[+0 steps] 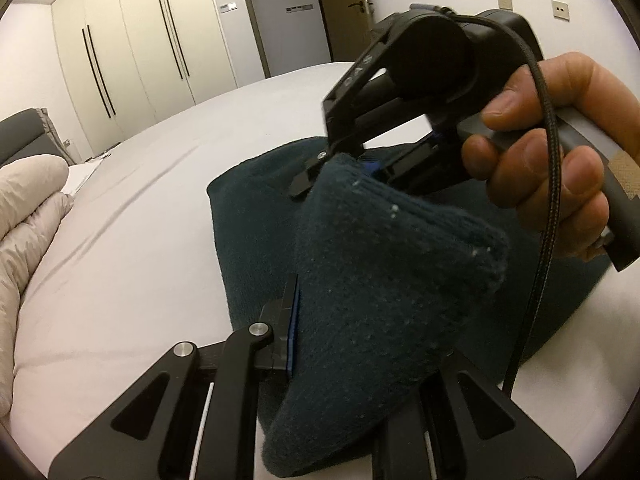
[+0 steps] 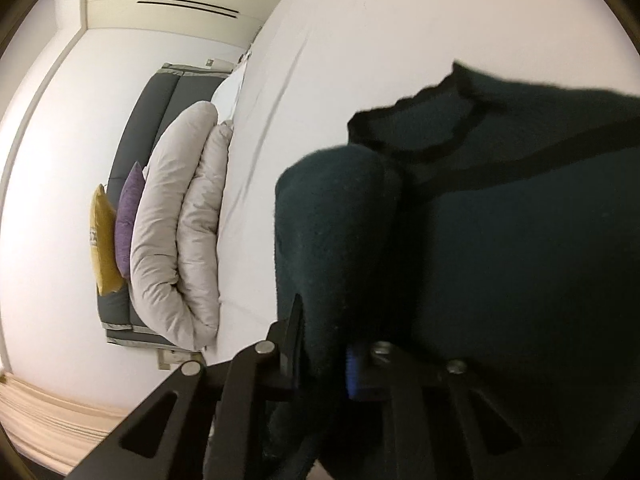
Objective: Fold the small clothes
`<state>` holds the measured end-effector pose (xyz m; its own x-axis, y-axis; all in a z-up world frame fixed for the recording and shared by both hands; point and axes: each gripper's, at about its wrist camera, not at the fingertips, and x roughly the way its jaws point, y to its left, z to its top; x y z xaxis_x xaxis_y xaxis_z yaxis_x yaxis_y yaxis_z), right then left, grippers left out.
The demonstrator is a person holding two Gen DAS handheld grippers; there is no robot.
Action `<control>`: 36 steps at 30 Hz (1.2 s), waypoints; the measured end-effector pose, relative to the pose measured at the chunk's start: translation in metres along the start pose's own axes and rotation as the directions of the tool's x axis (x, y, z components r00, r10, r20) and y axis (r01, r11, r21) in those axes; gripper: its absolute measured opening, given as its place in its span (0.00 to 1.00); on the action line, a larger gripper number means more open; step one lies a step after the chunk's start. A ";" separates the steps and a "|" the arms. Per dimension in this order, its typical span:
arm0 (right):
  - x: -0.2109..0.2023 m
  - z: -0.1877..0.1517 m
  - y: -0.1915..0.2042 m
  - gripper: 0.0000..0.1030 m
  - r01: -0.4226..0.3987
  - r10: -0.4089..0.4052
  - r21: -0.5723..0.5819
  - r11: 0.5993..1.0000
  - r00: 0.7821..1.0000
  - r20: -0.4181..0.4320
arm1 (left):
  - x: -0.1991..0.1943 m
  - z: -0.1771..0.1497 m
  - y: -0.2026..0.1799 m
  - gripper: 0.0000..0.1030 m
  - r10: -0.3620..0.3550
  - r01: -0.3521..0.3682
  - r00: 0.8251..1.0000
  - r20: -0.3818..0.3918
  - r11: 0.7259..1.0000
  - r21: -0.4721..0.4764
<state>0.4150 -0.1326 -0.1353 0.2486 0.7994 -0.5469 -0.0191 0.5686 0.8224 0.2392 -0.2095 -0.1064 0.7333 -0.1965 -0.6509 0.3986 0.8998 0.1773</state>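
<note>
A: What lies around the dark green knit garment (image 1: 368, 264)?
B: It sits on the bed (image 1: 132, 232), a folded pale duvet (image 2: 176, 216) and two cushions (image 2: 116, 224) at the headboard end, wardrobes (image 1: 132, 40) beyond.
A: What's hidden?
B: Lifted fabric covers the left gripper (image 1: 320, 328) tips.
A: The jaws?
B: Both pinch a raised fold; the right gripper (image 1: 340, 172), hand (image 1: 560, 160) wrapped round its handle, bites the fold's top.

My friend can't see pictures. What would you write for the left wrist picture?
Two black grippers each pinch the same dark green knitted garment above a white bed: the left gripper from below, the right gripper from above, held in a person's hand. Cream wardrobes stand behind.
</note>
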 end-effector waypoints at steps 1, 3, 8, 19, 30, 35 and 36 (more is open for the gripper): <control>-0.005 -0.001 -0.001 0.14 0.009 -0.009 -0.009 1.000 1.000 0.007 | 0.001 0.001 -0.002 0.11 -0.005 0.005 1.000 0.000 1.000 0.004; -0.021 -0.005 -0.003 0.14 0.043 -0.042 -0.045 0.998 0.999 0.027 | 0.001 0.005 -0.010 0.11 -0.021 0.021 1.000 -0.001 1.000 0.018; -0.063 -0.012 -0.014 0.13 0.089 -0.082 -0.088 0.992 0.994 0.076 | -0.008 0.015 -0.038 0.11 -0.067 0.066 0.998 0.010 0.996 0.064; -0.148 -0.020 -0.068 0.13 0.114 -0.103 -0.058 0.992 0.979 0.174 | 0.007 0.043 -0.096 0.11 -0.138 0.137 0.990 -0.006 0.974 0.179; -0.181 -0.027 -0.091 0.13 0.138 -0.127 -0.039 0.990 0.969 0.214 | 0.032 0.058 -0.072 0.11 -0.165 0.169 0.986 -0.035 0.961 0.221; -0.187 -0.029 -0.091 0.13 0.154 -0.141 -0.042 0.987 0.965 0.221 | 0.034 0.058 -0.074 0.11 -0.170 0.175 0.985 -0.041 0.956 0.233; -0.189 -0.029 -0.092 0.13 0.158 -0.146 -0.038 0.987 0.964 0.222 | 0.037 0.057 -0.076 0.11 -0.170 0.175 0.985 -0.042 0.956 0.235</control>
<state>0.3416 -0.3303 -0.1125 0.4572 0.6450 -0.6123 -0.0163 0.6944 0.7194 0.2679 -0.3071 -0.1014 0.6312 -0.3300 -0.7019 0.6387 0.7346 0.2289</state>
